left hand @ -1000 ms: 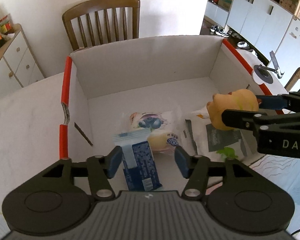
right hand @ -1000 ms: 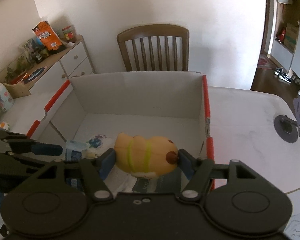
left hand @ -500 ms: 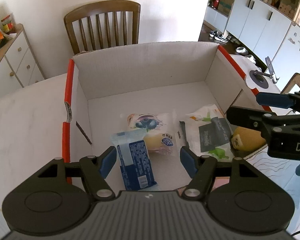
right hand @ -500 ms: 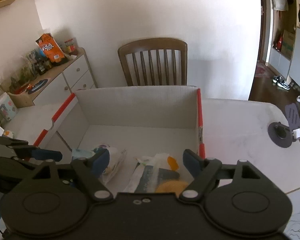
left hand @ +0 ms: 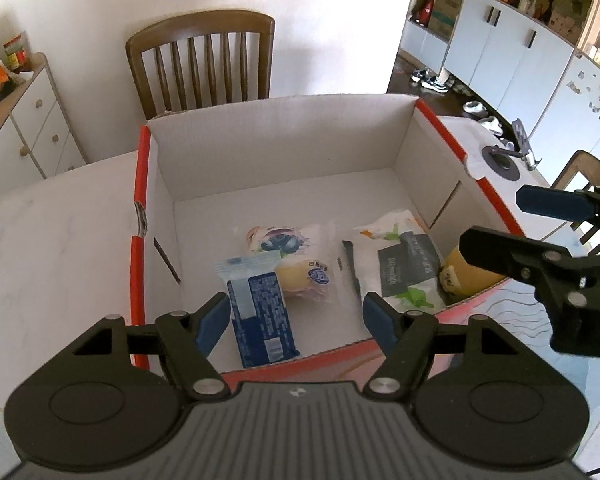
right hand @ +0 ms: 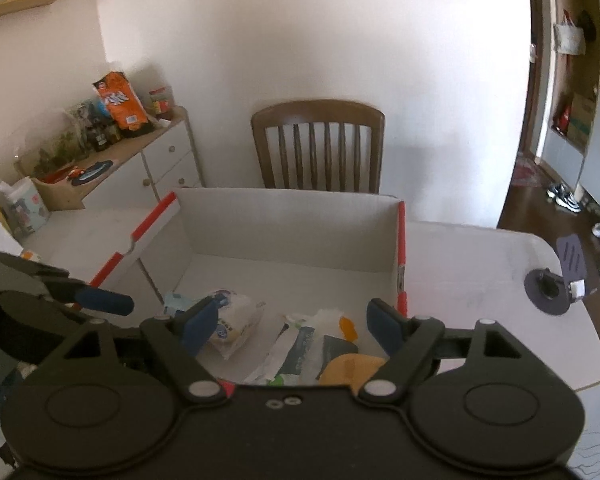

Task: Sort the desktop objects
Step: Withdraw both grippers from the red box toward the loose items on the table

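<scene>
A white cardboard box (left hand: 142,208) with red edges stands open on the table. Inside lie a blue snack packet (left hand: 260,312), two wrapped buns (left hand: 296,260), a white and dark green packet (left hand: 400,264) and a yellow plush toy (left hand: 464,276) in the near right corner. My left gripper (left hand: 295,320) hovers open over the box's near edge, above the blue packet, holding nothing. My right gripper (right hand: 291,326) is open and empty above the toy (right hand: 348,366) and the green packet (right hand: 308,348). In the left wrist view the right gripper (left hand: 492,220) reaches in from the right.
A wooden chair (left hand: 200,60) stands behind the box. A white drawer cabinet (left hand: 32,128) with snack bags is at the left. A phone stand (left hand: 504,156) sits on the white table (left hand: 52,248) to the right of the box. A patterned mat (left hand: 512,320) lies near the front.
The right gripper opened and let go of the yellow toy, which dropped into the box's near right corner. The left jaws widened off the blue packet. Both grippers drew back and up slightly.
</scene>
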Tool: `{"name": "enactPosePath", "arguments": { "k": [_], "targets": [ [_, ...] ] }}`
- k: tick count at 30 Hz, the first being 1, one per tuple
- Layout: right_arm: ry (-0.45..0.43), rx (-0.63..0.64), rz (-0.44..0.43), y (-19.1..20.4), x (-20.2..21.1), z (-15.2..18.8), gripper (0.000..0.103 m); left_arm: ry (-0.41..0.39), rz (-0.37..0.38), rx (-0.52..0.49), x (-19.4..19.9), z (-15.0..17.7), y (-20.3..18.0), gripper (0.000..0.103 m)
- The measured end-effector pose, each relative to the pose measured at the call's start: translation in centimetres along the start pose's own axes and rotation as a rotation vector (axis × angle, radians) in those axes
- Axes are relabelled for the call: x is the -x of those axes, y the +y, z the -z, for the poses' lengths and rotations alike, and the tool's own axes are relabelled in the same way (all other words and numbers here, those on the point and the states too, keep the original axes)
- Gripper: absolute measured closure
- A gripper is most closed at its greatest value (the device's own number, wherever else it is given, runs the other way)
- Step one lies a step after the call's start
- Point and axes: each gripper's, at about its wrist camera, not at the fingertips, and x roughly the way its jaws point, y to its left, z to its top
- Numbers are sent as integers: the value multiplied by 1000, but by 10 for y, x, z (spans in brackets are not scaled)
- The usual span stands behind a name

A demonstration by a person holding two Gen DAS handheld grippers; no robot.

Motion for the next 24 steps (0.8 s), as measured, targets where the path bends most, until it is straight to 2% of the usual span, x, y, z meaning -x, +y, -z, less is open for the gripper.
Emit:
{"name": "enactPosePath", "arguments": {
  "k": [4, 13, 19, 24],
  "targets": [
    [-45, 13, 13, 3, 14, 3, 21, -10, 5, 1, 9, 1, -2, 31],
    [-44, 21, 49, 8, 30, 10, 21, -22, 11, -3, 25, 9, -5, 30],
    [-91, -78, -7, -2, 43, 15, 20, -29, 11, -9, 36, 15, -3, 30],
    [-51, -130, -2, -5, 49, 18, 20, -37, 12, -10, 45, 21, 0, 30]
  ]
}}
